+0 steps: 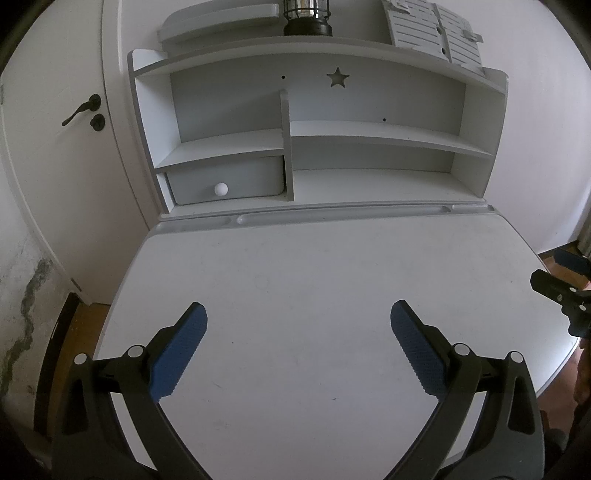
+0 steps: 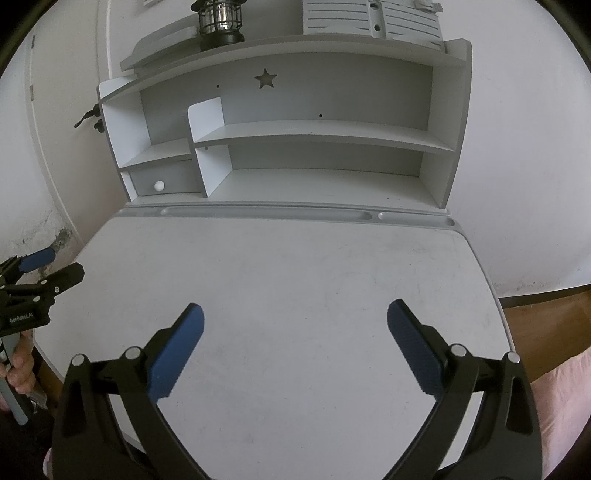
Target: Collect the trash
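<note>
Since we can't spot any trash on the desk (image 1: 314, 295) or its shelves (image 2: 314, 136), we reckon we're either done or not started, with the left gripper (image 1: 298, 314) and right gripper (image 2: 295, 314) both spread wide, holding nothing.

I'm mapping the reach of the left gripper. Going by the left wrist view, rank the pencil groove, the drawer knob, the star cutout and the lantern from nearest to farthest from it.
From the left gripper, jaws open over the desk:
1. Pencil groove, along the desk's back edge.
2. Drawer knob, low on the left of the hutch.
3. Star cutout, in the hutch's upper back panel.
4. Lantern, on the top shelf.
</note>
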A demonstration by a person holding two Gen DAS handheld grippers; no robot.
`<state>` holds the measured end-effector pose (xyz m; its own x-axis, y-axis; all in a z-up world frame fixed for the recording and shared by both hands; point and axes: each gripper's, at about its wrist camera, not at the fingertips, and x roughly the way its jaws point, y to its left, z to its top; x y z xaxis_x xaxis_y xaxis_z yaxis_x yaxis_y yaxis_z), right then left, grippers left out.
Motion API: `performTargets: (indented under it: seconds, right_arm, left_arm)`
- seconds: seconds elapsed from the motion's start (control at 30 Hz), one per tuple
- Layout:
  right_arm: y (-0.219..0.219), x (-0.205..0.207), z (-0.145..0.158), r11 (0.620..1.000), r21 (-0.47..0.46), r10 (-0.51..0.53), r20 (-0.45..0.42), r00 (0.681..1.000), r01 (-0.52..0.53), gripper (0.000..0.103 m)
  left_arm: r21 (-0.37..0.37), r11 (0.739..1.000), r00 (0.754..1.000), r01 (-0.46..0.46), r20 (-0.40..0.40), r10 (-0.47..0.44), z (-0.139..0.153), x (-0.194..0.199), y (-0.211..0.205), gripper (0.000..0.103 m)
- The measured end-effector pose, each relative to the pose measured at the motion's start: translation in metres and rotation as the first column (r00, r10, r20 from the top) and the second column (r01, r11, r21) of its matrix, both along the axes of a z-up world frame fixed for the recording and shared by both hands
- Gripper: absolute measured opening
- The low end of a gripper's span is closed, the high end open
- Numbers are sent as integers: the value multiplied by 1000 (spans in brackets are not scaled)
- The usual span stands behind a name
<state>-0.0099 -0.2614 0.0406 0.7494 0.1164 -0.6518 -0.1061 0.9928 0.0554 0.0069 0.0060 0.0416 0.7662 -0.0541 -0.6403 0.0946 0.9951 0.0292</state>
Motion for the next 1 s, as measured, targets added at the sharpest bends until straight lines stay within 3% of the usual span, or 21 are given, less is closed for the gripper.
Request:
performTargets:
  seconds: [1.0]
  right_arm:
    - [3,0,0,1000,-4,0,0,1000,0,96]
  left_arm:
    - [29,999,1000,13,-18,-13,-10,1,-4,97]
